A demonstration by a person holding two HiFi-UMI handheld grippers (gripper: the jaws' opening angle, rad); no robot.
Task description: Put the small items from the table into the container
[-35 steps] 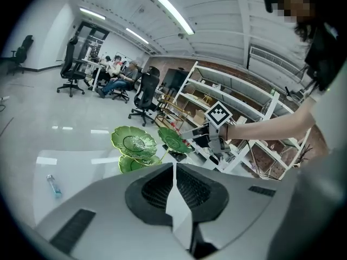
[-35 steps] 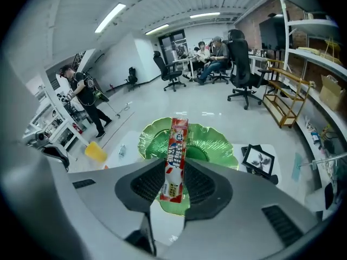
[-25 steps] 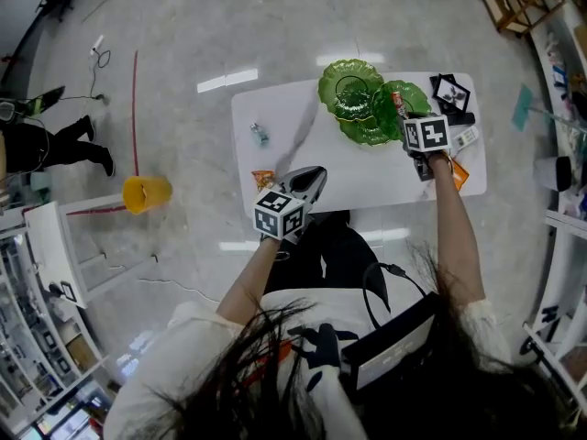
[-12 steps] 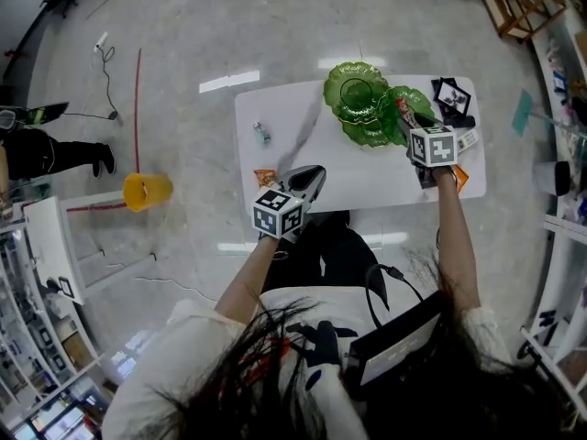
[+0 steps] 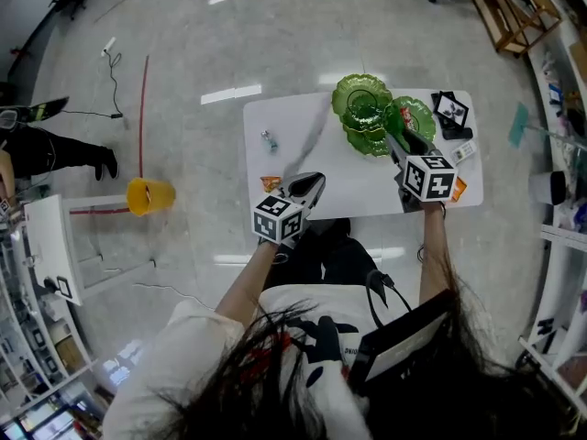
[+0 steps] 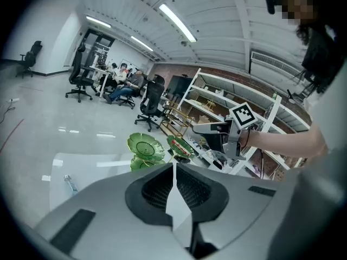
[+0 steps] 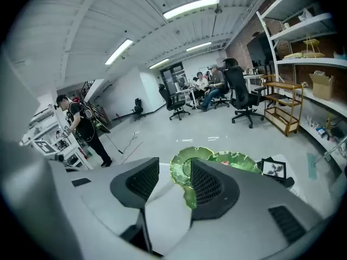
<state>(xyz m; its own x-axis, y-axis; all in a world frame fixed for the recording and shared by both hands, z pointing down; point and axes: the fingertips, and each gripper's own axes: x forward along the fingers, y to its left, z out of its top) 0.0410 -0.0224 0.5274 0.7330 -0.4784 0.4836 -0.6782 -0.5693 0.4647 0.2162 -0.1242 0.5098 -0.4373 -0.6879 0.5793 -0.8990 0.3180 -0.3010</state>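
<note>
Glossy grey floor (image 5: 229, 44); white table (image 5: 348, 186) bearing green dishes (image 5: 362, 99). Left gripper (image 6: 173, 169) jaws closed together, empty; right gripper (image 7: 174, 167) jaws spread wide, empty.

I look down on a pale, glossy floor (image 5: 229, 26) mirroring the ceiling strip lights (image 7: 191, 7); the white worktop (image 5: 358, 191) stands on it; black office chairs (image 7: 238, 93) wait far off; open shelving (image 7: 303, 37) lines one side; a yellow bucket (image 5: 147, 193) sits near a red line (image 5: 142, 108).
</note>
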